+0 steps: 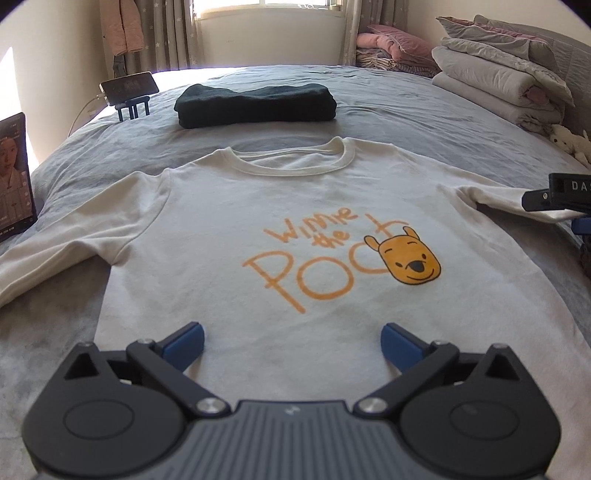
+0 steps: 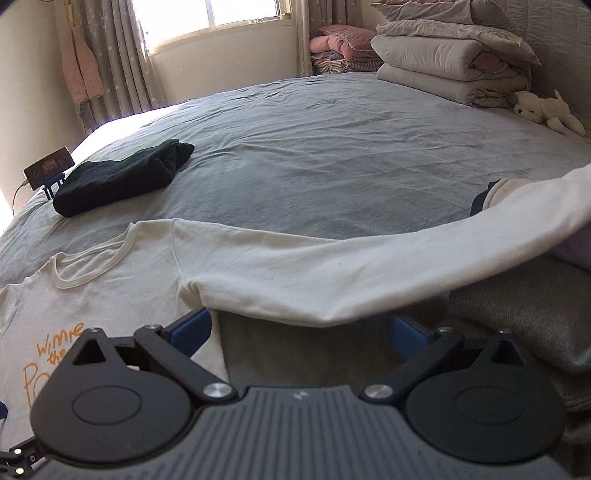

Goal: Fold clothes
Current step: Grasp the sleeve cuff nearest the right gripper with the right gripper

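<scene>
Grey sheet covers the bed (image 1: 424, 122), wrinkled, filling most of both views. On it, spread flat w/ print side up, lies the cream long-sleeve shirt (image 1: 266, 206); neckline points toward the window (image 2: 210, 14), hem sits nearest my left cam. One sleeve (image 2: 332, 273) runs out across the right wrist view, passing over the front of the right gripper (image 2: 299, 328); its far end rises off the sheet at the frame's right edge.

Stacked grey quilts (image 2: 447, 62) sit at the far corner of the bed, pink bedding (image 2: 340, 40) behind them by the curtain. Folded dark garment (image 1: 256, 105) rests beyond the shirt collar, apart from it.

Left gripper (image 1: 291, 343): fingers spread wide, released, poised at the lower front of the shirt, nothing between the blue pads (image 1: 186, 345). Right gripper: fingers also spread wide, blue pads either side beneath the sleeve's lower edge; I can't confirm contact w/ fabric.

Tablet (image 1: 13, 173) w/ lit screen stands at the bed's left edge. Phone (image 1: 127, 85) on a small blue stand sits near the dark garment, cable attached. White plush toy (image 2: 546, 110) lies beside the quilts. Orange bear face (image 1: 412, 260) and lettering mark the shirt chest.
</scene>
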Demonstrator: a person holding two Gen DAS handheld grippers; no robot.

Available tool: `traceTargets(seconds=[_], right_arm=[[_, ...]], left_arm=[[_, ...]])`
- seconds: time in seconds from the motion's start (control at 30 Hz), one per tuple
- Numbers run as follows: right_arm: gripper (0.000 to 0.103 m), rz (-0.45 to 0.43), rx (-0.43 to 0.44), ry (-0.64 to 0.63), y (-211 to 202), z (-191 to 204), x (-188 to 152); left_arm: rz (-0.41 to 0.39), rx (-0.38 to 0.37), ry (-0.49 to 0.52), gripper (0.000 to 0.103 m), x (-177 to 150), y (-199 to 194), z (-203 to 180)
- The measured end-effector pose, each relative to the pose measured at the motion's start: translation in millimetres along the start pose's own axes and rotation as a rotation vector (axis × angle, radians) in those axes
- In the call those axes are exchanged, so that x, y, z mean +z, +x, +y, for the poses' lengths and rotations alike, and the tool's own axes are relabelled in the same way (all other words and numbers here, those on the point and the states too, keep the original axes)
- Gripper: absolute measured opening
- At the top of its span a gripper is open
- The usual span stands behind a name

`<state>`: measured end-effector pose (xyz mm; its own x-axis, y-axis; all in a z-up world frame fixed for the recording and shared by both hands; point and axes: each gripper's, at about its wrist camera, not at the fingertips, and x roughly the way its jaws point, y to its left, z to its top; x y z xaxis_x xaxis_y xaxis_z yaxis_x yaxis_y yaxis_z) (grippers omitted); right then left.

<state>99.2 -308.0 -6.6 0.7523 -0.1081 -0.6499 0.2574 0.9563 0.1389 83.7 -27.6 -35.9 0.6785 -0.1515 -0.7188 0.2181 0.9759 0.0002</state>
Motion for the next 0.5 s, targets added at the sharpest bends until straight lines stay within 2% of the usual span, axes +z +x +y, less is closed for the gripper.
traceTargets(seconds=[0.13,0.23,0.33,0.4,0.43,0.5], right_arm=[[0.102,-0.032,-0.026,0.071,0,-12,6],[0.096,-0.064,-0.069,0.064,2,-12,7],[0.076,-0.112,-0.134,-0.014,5,-3,6],[0.053,-0.145,-0.157,-0.046,7,0,6],[0.048,-0.16,-0.167,-0.059,8,1,6],[0.027,-0.197,-0.178,-0.082,7,4,7]], left_arm=[[-0.001,-0.001,-0.009,0.102,1,0,2],[-0.001,0.002,-0.014,0.102,1,0,3],[-0.001,0.004,-0.015,0.102,1,-1,4],[-0.001,0.005,-0.015,0.102,0,-1,4],[-0.001,0.005,-0.015,0.102,0,-1,5],[-0.001,0.006,-0.017,0.102,1,-1,7]])
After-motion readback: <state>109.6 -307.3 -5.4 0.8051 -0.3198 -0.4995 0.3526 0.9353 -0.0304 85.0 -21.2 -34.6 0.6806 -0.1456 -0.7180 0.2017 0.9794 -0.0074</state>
